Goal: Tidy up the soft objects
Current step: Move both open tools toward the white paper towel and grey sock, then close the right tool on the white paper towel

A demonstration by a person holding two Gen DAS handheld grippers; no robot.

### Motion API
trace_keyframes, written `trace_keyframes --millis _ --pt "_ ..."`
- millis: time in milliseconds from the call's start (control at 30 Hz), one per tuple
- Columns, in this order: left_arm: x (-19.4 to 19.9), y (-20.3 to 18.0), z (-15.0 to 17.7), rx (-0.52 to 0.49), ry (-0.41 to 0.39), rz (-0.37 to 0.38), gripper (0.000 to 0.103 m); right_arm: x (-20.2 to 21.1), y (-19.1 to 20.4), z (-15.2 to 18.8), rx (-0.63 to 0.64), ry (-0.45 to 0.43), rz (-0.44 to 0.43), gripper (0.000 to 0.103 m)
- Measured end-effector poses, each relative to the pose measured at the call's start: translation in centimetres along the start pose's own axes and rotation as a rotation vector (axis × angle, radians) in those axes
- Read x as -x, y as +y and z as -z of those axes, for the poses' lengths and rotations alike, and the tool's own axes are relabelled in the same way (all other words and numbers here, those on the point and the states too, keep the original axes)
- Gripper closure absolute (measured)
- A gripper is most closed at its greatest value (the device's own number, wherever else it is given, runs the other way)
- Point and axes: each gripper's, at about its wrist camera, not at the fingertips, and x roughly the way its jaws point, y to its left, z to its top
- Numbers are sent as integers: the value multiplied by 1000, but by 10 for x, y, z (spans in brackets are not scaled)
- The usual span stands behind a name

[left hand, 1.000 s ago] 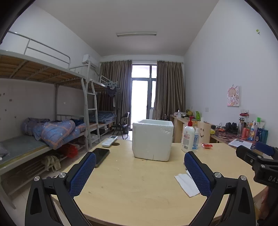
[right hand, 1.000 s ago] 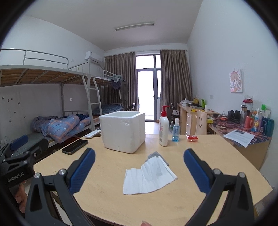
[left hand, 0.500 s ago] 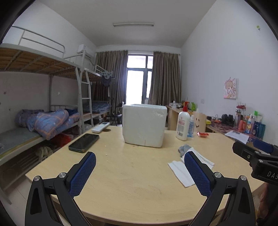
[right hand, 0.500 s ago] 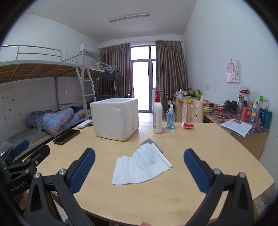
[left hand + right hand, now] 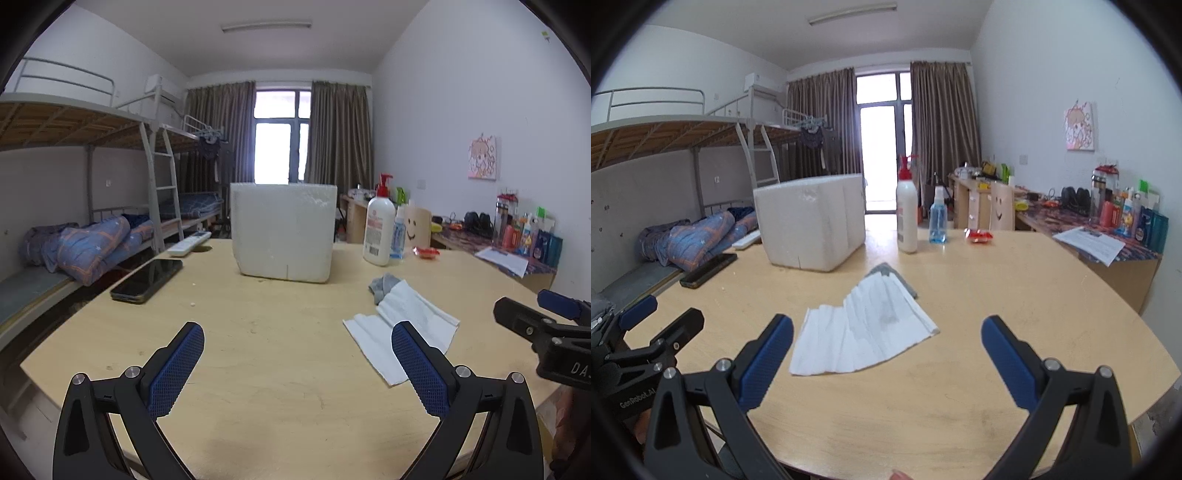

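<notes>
White pleated cloth (image 5: 866, 328) lies flat on the pale wooden table (image 5: 1015, 306), with a small grey cloth (image 5: 886, 271) tucked partly under its far edge. The right gripper (image 5: 886, 354) hangs above the near edge of the table with its blue-padded jaws spread wide and nothing between them; the white cloth sits just ahead of it, nearer its left finger. The left gripper (image 5: 297, 363) is likewise spread and empty, over bare table, with the white cloth (image 5: 400, 332) off to its right, partly hidden behind its right finger. Beyond the cloths stands a white foam box (image 5: 812, 225), with a pump bottle (image 5: 907, 218) beside it and a phone (image 5: 147, 275) to the left.
</notes>
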Motion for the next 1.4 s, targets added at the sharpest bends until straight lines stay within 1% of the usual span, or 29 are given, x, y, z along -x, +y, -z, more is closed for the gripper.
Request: trace_keyframes --millis 233,333,533,733,800,900,1000,1067,1133,1167,1233,1333,1367,1400 --pt "-25 1 3 -10 43 10 1 -26 -2 5 17 68 -20 0" --pt "-34 2 2 -15 54 32 1 -35 0 5 27 86 -35 0" --pt "-42 9 -4 -23 42 79 1 -57 5 4 56 154 -100 0" --pt "-55 12 -5 -54 86 112 1 -76 16 0 88 223 -135 0" --pt "-55 13 -5 -52 90 126 1 -82 19 -2 100 242 -142 0" --pt "-59 13 -5 -63 99 119 1 -90 22 -3 119 276 -157 0" --pt "-62 12 -5 -64 116 145 1 -97 24 -2 127 322 -180 1" --pt "-64 11 -6 -70 118 152 1 -99 25 -2 133 327 -188 6" --pt "-65 9 -6 -73 119 165 1 -103 25 -2 147 341 -172 16" --pt "-65 8 -6 -79 121 173 1 -106 25 -1 149 361 -170 18" --pt "-66 6 -6 -86 122 179 1 -110 25 0 147 383 -178 27" --pt "-65 4 -5 -97 127 196 1 -113 25 1 155 410 -177 30" --pt "-66 4 -5 -99 129 200 1 -115 25 2 160 421 -178 32" --pt "-66 4 -5 -99 133 204 1 -117 25 3 162 439 -178 38"
